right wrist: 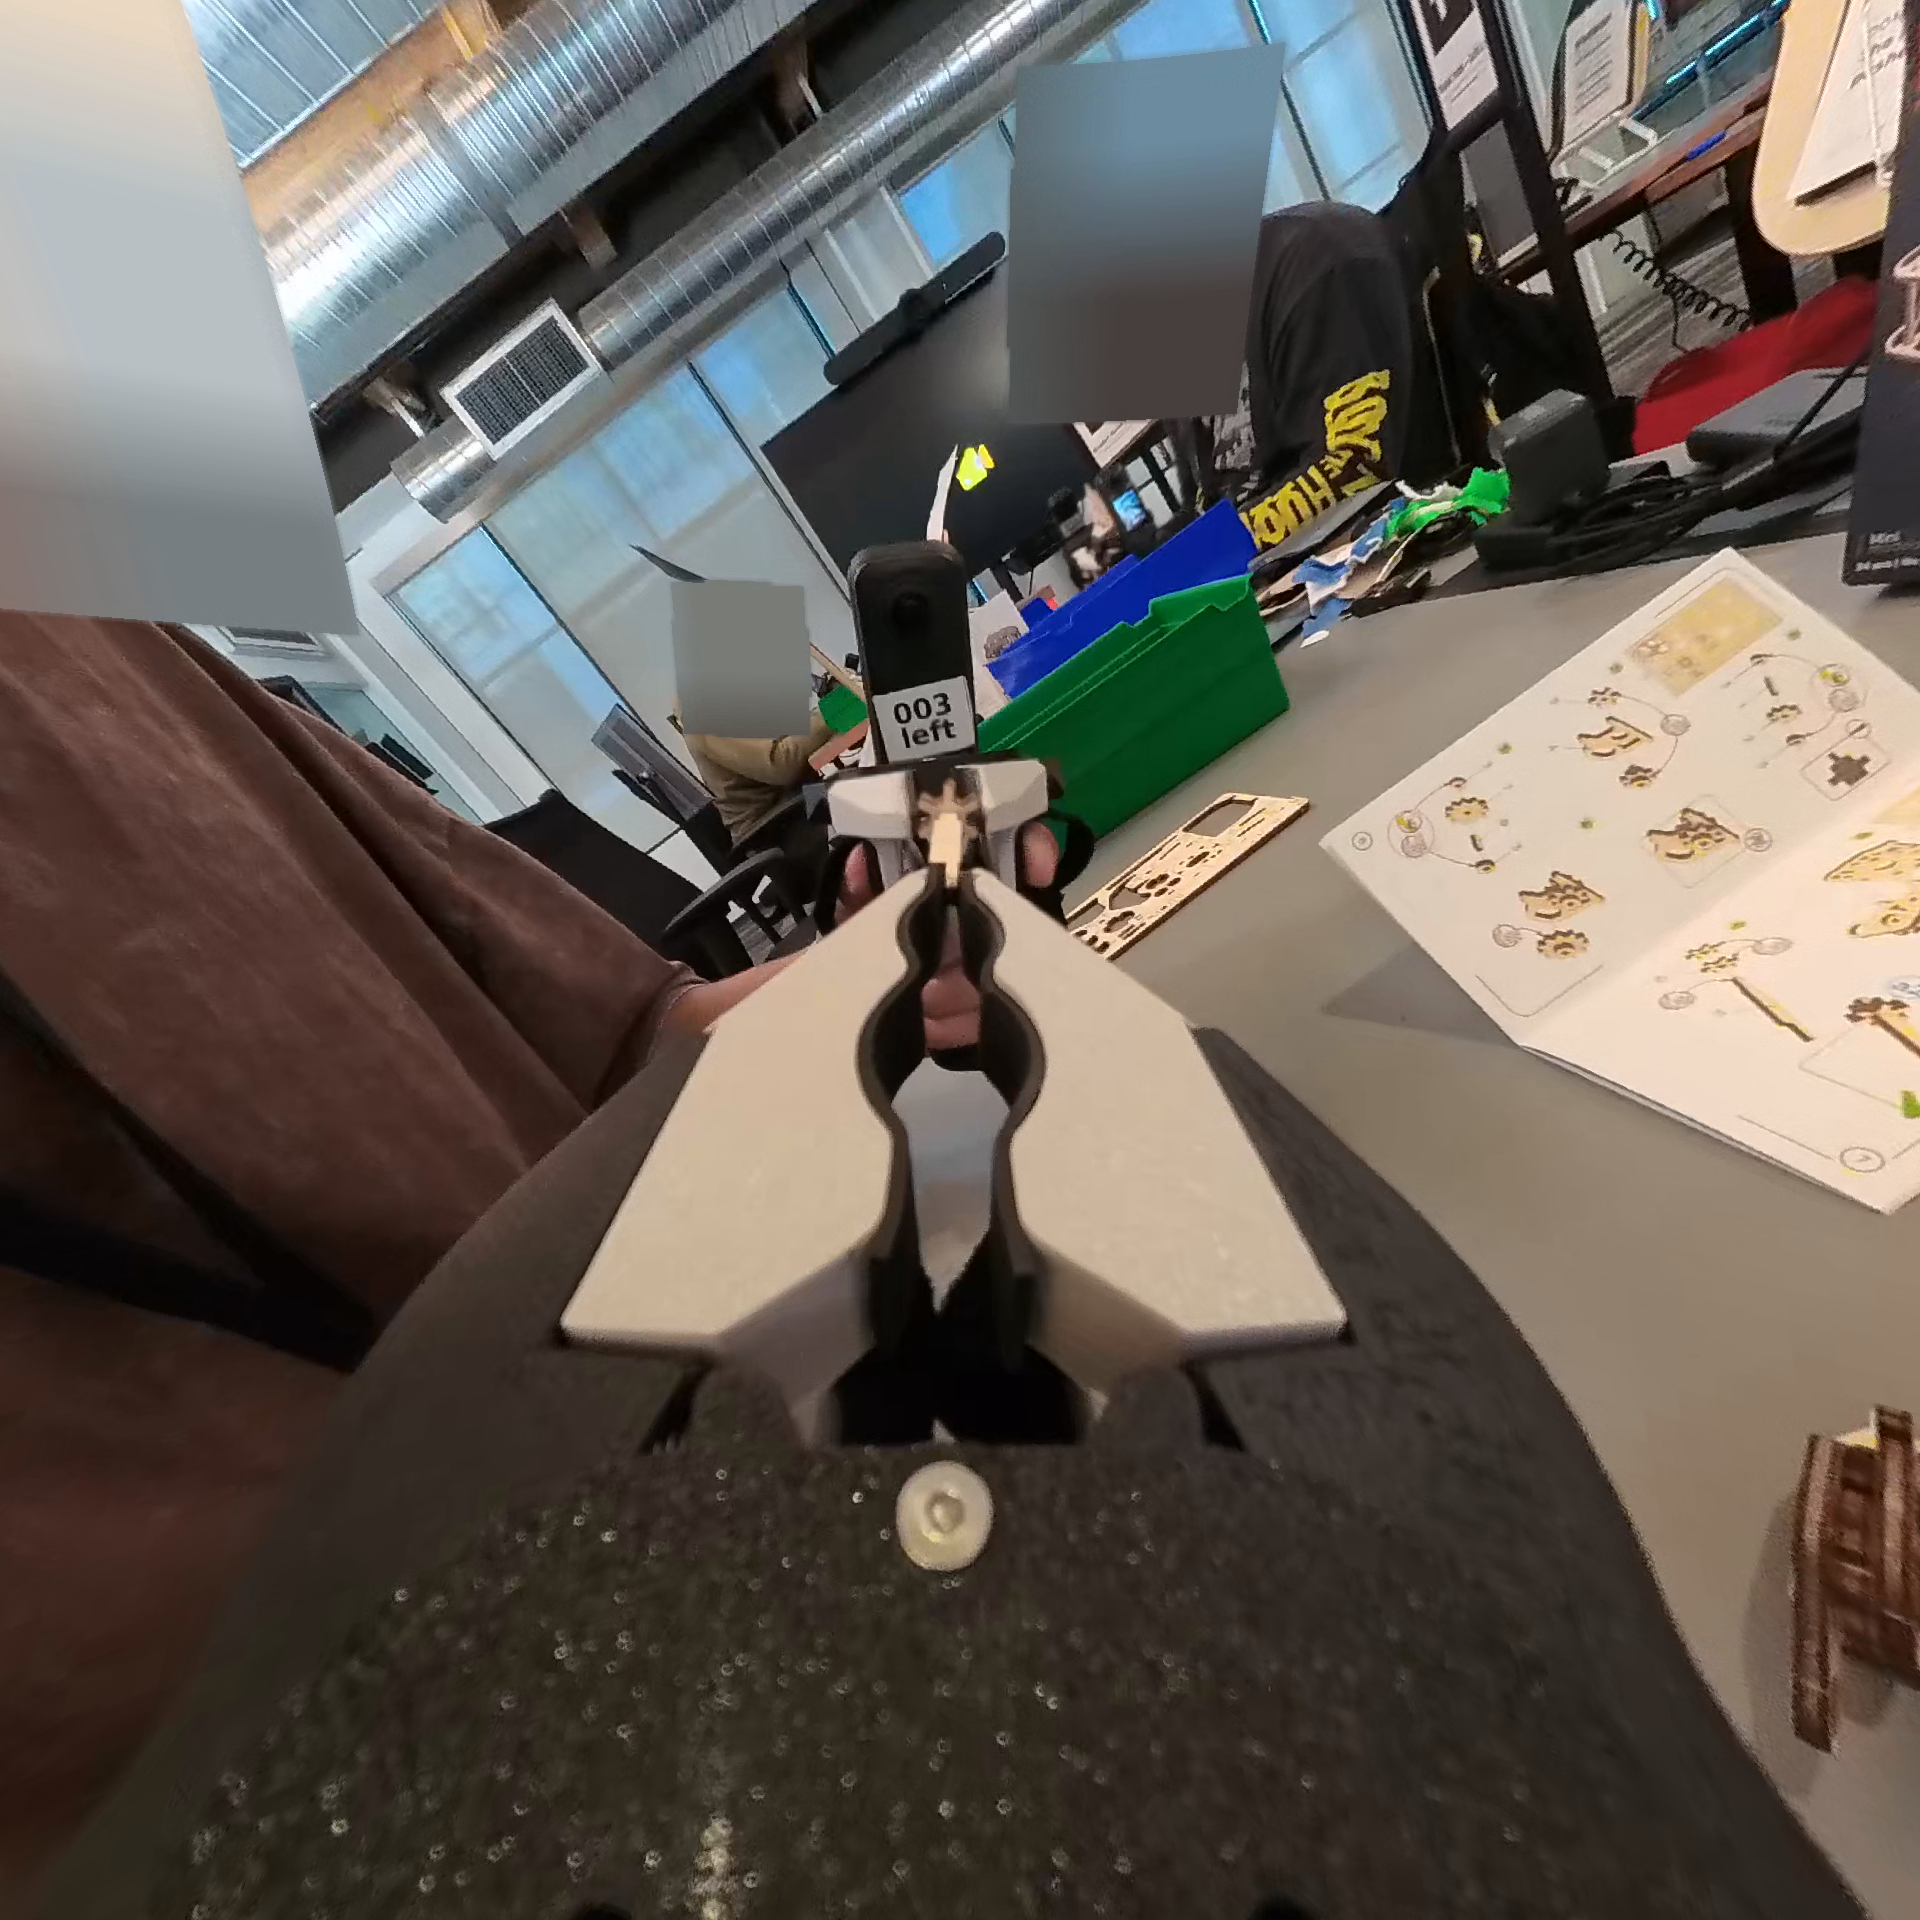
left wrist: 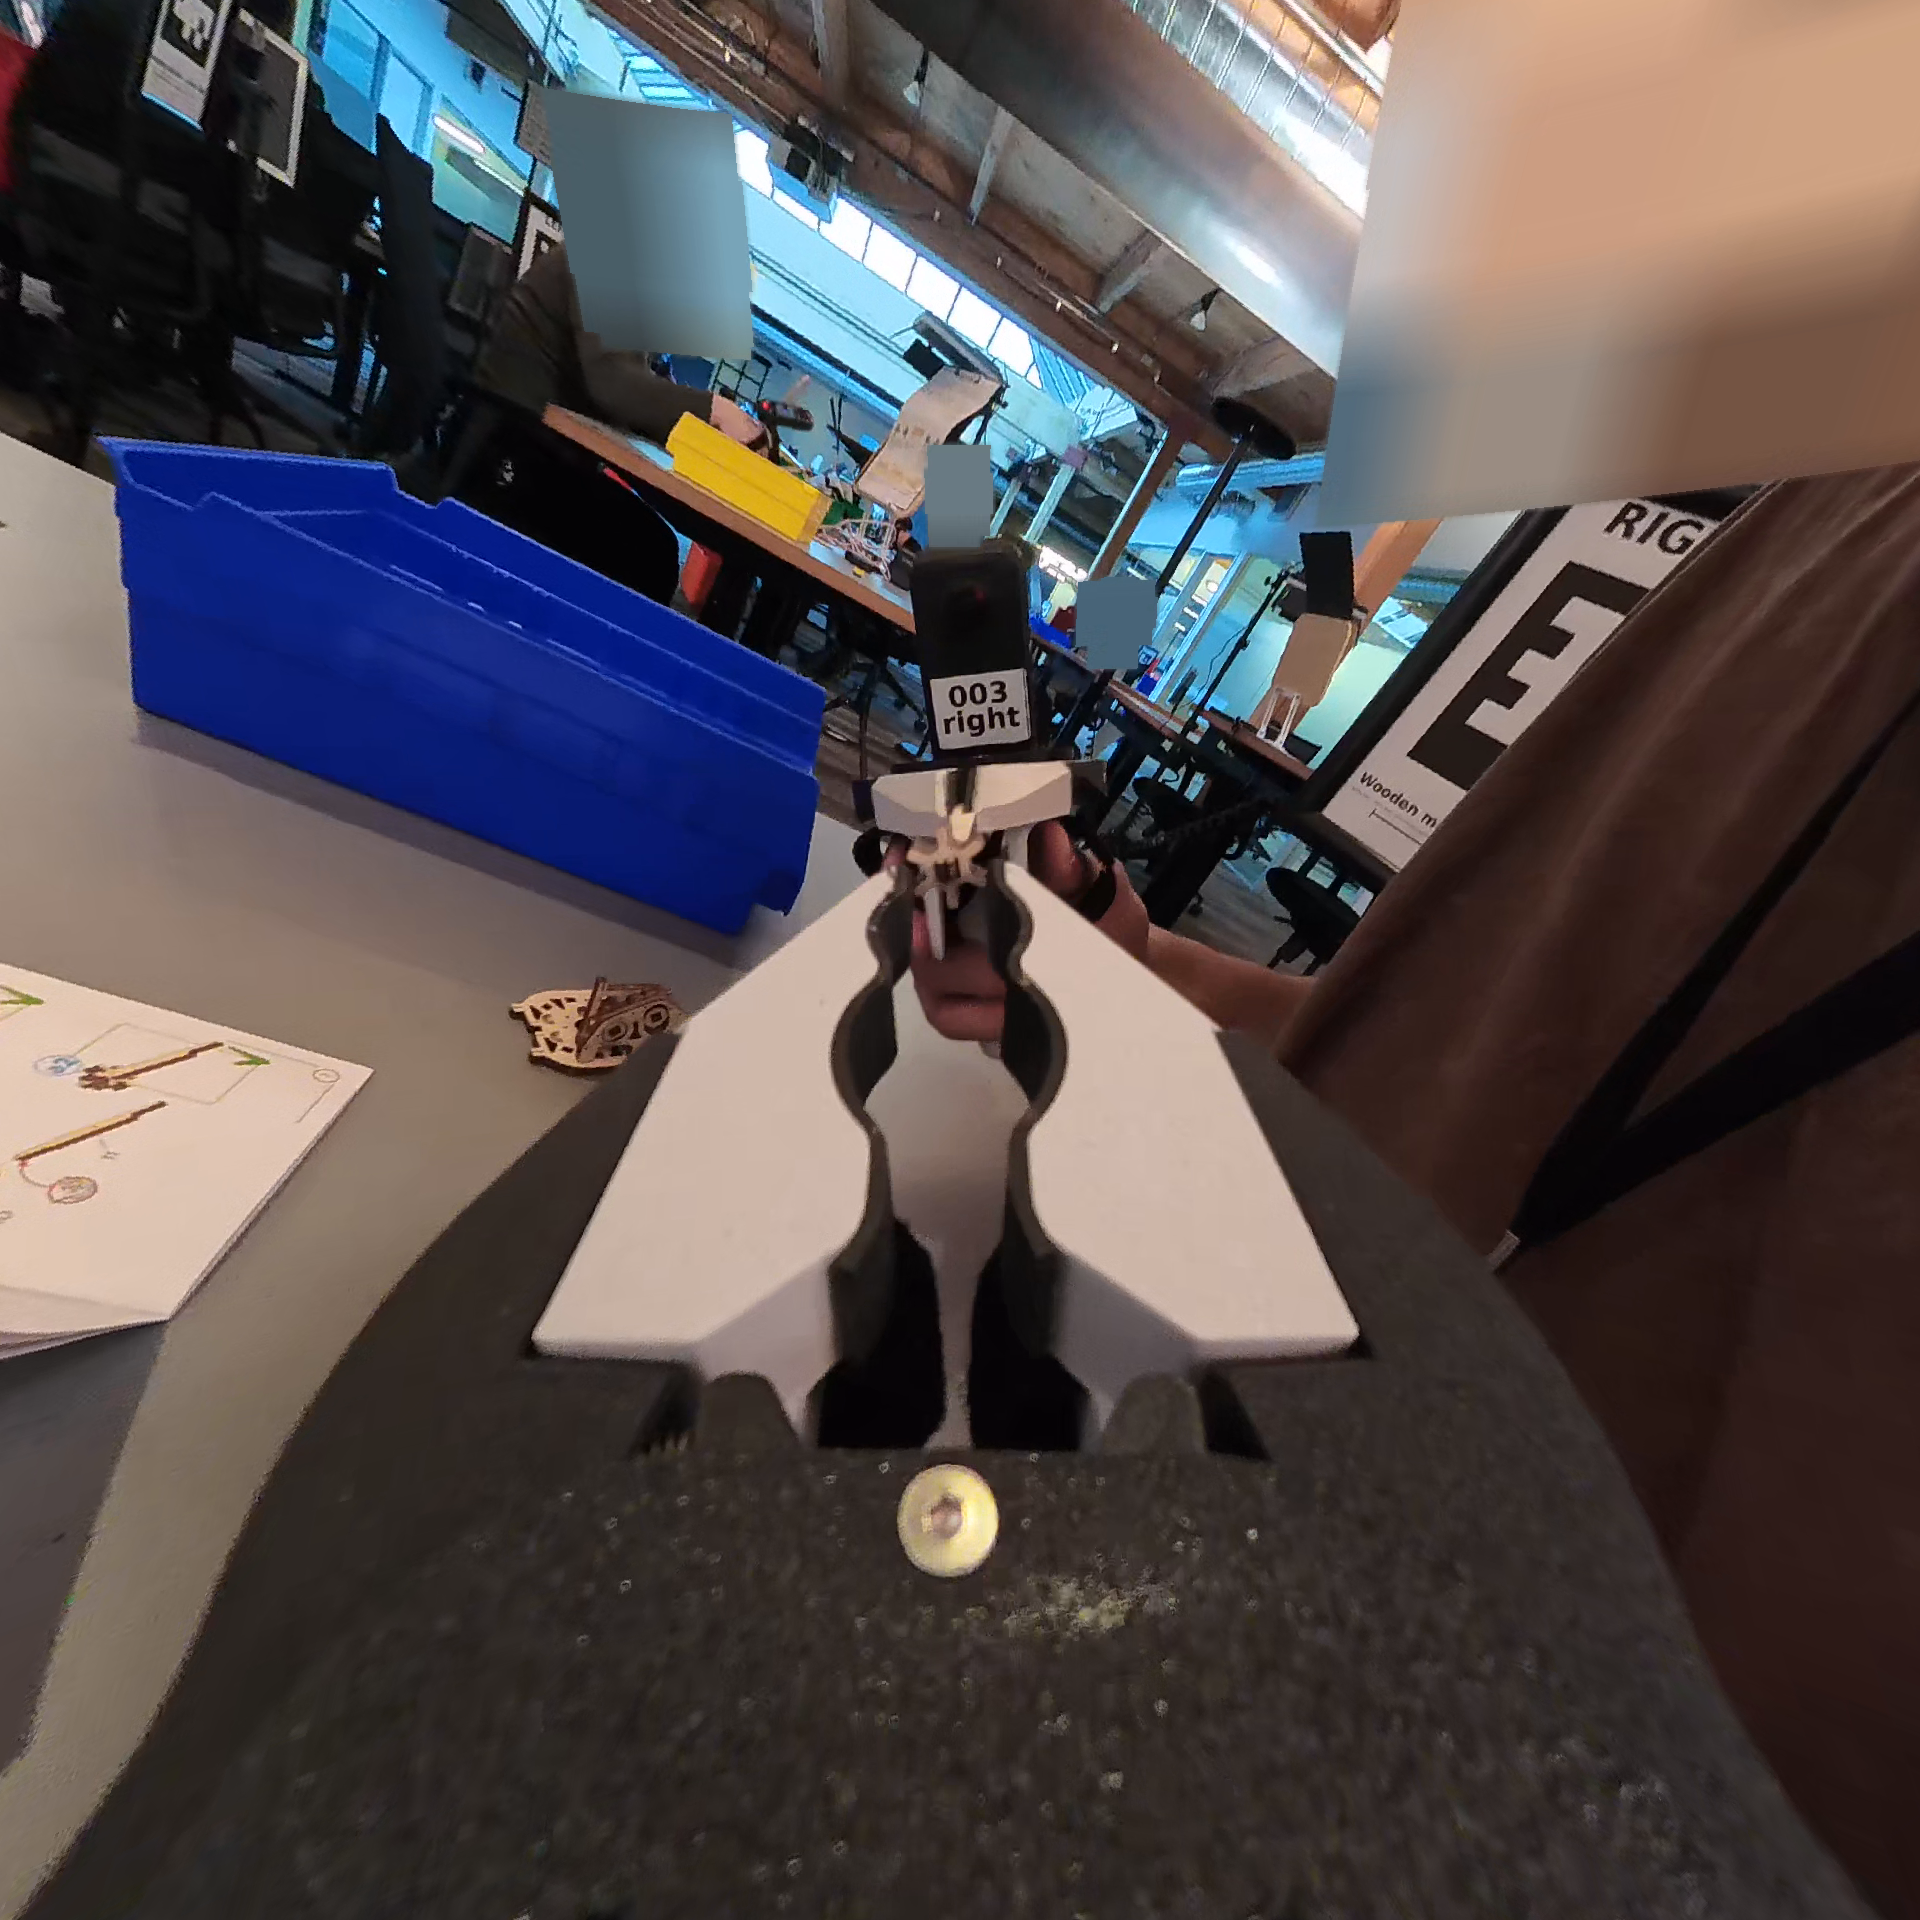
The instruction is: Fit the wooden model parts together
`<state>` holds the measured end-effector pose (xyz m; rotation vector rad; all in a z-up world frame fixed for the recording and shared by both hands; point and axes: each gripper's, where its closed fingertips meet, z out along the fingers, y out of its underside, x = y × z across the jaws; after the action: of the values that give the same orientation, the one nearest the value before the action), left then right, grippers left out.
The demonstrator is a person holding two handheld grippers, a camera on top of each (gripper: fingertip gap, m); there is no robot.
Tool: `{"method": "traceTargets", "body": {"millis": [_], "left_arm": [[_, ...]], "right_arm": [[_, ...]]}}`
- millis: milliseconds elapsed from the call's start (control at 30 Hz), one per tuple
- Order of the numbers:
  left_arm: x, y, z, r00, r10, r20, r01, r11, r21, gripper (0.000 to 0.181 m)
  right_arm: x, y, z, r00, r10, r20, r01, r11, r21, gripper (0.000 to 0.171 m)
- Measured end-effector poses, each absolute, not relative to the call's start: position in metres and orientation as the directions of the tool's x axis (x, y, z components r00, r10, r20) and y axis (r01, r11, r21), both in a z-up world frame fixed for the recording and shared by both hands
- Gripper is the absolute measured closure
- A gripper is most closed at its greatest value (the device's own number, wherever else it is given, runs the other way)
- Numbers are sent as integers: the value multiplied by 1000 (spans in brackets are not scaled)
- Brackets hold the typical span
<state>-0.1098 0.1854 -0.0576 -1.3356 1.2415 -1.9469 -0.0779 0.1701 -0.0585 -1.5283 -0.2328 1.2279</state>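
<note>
Above grey table point(right wrist: 1558, 644), both tongs closed on small wooden parts, tips meeting; blue bin point(left wrist: 468, 665) contents unclear.

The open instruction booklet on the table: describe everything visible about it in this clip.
The instruction booklet is white paper, lying open and flat on the grey table, spread to a page of small coloured assembly drawings of tan wooden parts. In the right wrist view it sits right of the grippers, near the laser-cut wooden sheet. The left wrist view shows one corner. Nothing rests on it.
</note>
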Motion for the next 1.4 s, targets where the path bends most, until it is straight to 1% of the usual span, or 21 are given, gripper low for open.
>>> {"method": "traceTargets", "body": {"millis": [367, 467, 600, 667, 700, 733, 800, 867, 967, 1033, 1133, 1233, 1300, 1400], "left_arm": [[-108, 194, -58, -411, -751, 517, -98, -527, -844, 169], [-108, 203, -58, -393, -751, 531, -81, -547, -833, 160], [-110, 210, -64, -359, -772, 524, -91, -530, -843, 157], [-111, 218, -71, -298, -810, 506, -98, -501, -860, 155], [-111, 228, -79, -226, -841, 492, -101, -482, -870, 155], [-112, 240, -92, -126, -878, 463, -118, -450, -885, 155], [-118, 263, -122, 77, -942, 327, -178, -335, -925, 153], [-127, 283, -141, 274, -945, 178, -222, -242, -944, 154], [-134, 290, -151, 406, -910, 87, -237, -197, -951, 154], [-136, 288, -152, 446, -893, 57, -234, -178, -956, 154], [-138, 286, -147, 481, -876, -28, -233, -97, -968, 154], [-133, 285, -156, 470, -880, -69, -296, -83, -952, 154], [-127, 282, -165, 431, -901, -46, -336, -113, -935, 157], [-127, 282, -165, 402, -915, 46, -310, -183, -933, 157]], "right_arm": [[-77, 173, -61, 487, 688, -538, -424, -352, -834, 170], [-75, 175, -63, 491, 682, -542, -426, -355, -832, 170], [-70, 179, -65, 524, 664, -533, -426, -337, -839, 170], [-64, 183, -68, 581, 637, -507, -412, -307, -858, 170], [-60, 185, -70, 623, 618, -480, -389, -288, -875, 170], [-56, 188, -74, 670, 595, -444, -355, -268, -895, 170], [-48, 192, -81, 755, 545, -365, -280, -236, -931, 170], [-41, 196, -87, 815, 497, -299, -217, -216, -952, 170], [-34, 200, -96, 847, 462, -261, -176, -220, -960, 170], [-29, 202, -101, 859, 442, -259, -170, -231, -958, 170], [-27, 204, -107, 855, 453, -251, -153, -242, -958, 170], [-15, 209, -110, 895, 385, -224, -148, -217, -965, 170], [-11, 209, -114, 908, 368, -201, -123, -225, -966, 170], [-5, 210, -121, 922, 333, -199, -116, -253, -961, 170]]}}
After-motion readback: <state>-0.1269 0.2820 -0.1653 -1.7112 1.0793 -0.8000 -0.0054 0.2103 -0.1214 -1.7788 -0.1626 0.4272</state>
